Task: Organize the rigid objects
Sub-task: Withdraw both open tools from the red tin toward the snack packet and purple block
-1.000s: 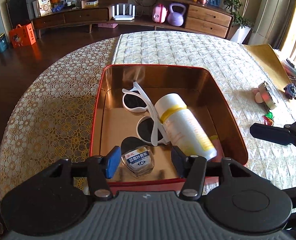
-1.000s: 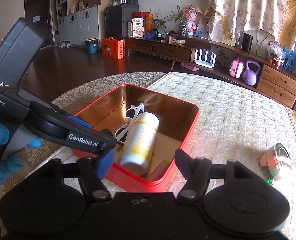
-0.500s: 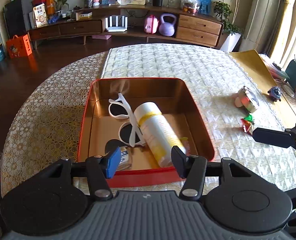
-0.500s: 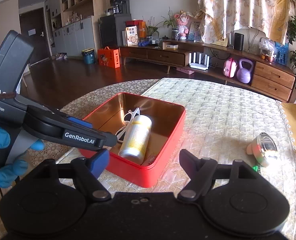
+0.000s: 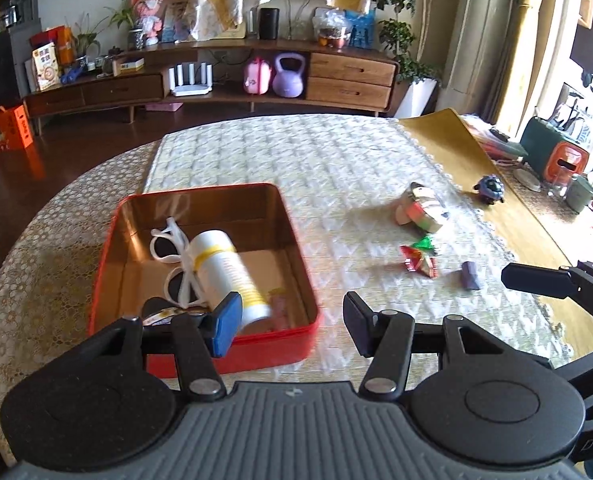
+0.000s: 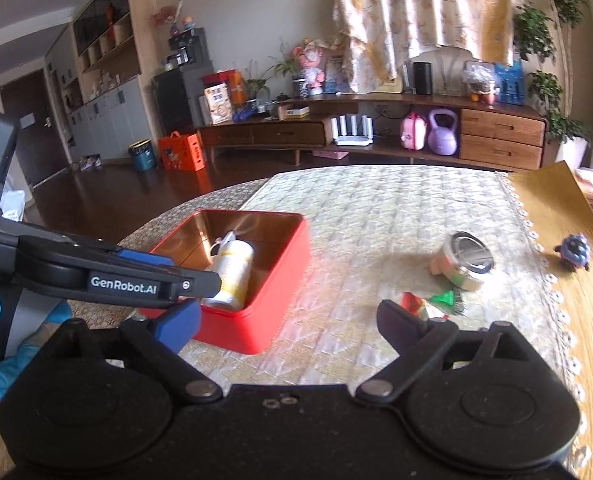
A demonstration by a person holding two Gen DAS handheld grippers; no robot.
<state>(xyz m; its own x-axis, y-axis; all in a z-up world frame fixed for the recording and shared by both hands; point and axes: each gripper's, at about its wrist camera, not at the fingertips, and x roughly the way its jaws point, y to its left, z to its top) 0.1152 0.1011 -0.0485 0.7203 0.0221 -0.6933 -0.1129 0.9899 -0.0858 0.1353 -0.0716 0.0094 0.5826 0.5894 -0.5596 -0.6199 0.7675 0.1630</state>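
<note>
A red tin box (image 5: 296, 240) (image 6: 288, 280) sits on the round table. In it lie a white bottle with a yellow band (image 5: 228, 272) (image 6: 234, 268), white sunglasses (image 5: 168, 240) and a small clear jar (image 5: 160, 314). My left gripper (image 5: 292, 326) is open and empty, above the box's near right corner. My right gripper (image 6: 292, 322) is open and empty, right of the box. On the cloth to the right lie a round metal tin (image 5: 424, 208) (image 6: 468, 260), a red-green wrapper (image 5: 418, 258) (image 6: 428, 304) and a small purple piece (image 5: 470, 276).
A small dark blue toy (image 5: 490, 188) (image 6: 574, 252) stands on the yellow mat at the right. A green and an orange container (image 5: 552, 156) stand at the far right edge. A low wooden sideboard (image 5: 216, 80) runs behind the table.
Both grippers have pulled back from the box and swung right. The loose items on the cloth have come into the left wrist view. Both stay open.
</note>
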